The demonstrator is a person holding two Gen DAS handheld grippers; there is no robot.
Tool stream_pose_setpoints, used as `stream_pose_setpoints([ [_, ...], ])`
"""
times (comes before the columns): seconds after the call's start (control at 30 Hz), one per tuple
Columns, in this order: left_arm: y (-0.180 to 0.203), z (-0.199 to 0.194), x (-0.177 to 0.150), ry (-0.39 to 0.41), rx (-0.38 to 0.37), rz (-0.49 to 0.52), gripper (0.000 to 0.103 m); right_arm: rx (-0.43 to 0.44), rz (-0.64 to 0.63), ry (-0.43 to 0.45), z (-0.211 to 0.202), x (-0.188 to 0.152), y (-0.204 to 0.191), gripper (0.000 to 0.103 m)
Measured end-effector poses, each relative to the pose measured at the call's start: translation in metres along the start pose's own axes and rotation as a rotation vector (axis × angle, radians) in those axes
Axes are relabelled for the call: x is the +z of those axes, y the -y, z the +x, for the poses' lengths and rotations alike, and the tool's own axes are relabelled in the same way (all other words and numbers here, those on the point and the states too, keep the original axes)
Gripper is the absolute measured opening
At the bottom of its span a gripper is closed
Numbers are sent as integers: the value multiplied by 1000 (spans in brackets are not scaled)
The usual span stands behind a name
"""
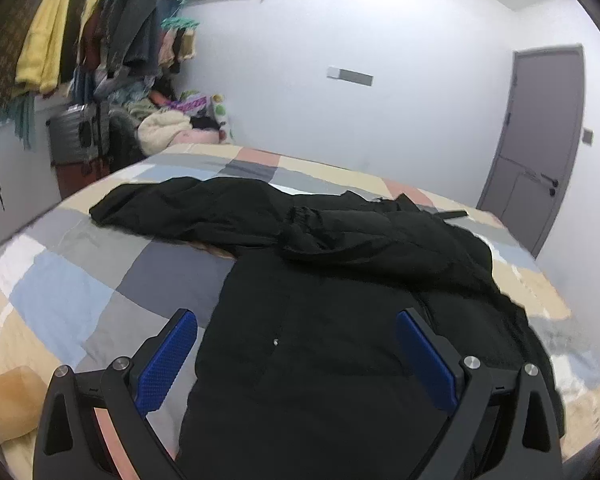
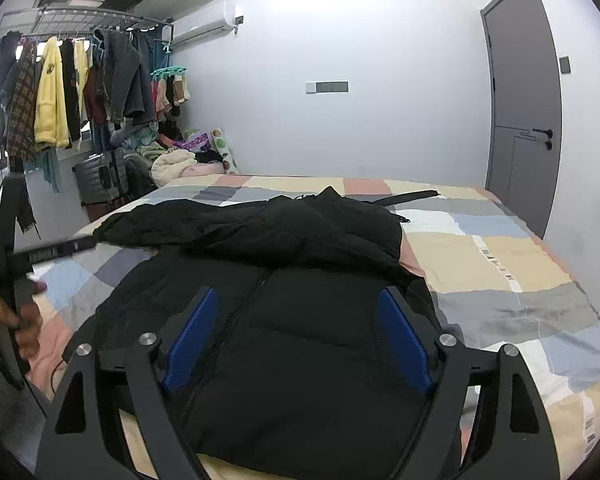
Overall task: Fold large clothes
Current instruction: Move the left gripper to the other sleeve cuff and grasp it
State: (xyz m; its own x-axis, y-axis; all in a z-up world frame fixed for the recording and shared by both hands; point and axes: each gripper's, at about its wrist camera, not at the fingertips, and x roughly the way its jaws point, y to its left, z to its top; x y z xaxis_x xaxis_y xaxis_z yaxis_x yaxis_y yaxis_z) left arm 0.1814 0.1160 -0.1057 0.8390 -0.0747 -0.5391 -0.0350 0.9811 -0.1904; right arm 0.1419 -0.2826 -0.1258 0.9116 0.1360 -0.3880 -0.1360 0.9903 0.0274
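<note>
A large black padded jacket [image 1: 340, 280] lies spread on the checked bed cover [image 1: 80, 280], with its upper part and sleeves folded across the far side. In the right wrist view the jacket [image 2: 300, 340] shows its front zip. My left gripper [image 1: 296, 316] is open and empty, hovering over the jacket's near left part. My right gripper [image 2: 298, 296] is open and empty over the jacket's near middle. The left gripper's body [image 2: 12, 256] and the hand holding it show at the left edge of the right wrist view.
A clothes rack [image 2: 80, 80] with hanging garments stands at the back left, with a suitcase [image 2: 100, 176] and a pile of clothes [image 2: 176, 160] below it. A grey door [image 2: 524, 100] is at the right. A thin black strap [image 2: 408, 196] lies on the bed's far side.
</note>
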Motion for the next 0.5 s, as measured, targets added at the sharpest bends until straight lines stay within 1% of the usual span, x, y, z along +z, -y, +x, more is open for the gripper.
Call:
stream_pose_setpoints([
  [0.13,-29,10,31,-20,-2,-87,101,2,-5,-4,5,-2,-1,85],
  [0.27,-60,24,61,-7,47,-98,101,-11,-1,-9,11,-4,1,86],
  [0.37,-85,40,77,-24,69,-118,101,-18,6,-10,14,-4,0,88],
  [0.43,-102,50,83,-33,88,-128,101,-24,10,-11,18,-4,-1,91],
  [0.47,-112,56,86,-45,112,-136,101,-26,12,-12,21,-4,0,93],
  [0.5,-121,61,89,-53,123,-149,101,-29,11,-18,24,-4,-1,97],
])
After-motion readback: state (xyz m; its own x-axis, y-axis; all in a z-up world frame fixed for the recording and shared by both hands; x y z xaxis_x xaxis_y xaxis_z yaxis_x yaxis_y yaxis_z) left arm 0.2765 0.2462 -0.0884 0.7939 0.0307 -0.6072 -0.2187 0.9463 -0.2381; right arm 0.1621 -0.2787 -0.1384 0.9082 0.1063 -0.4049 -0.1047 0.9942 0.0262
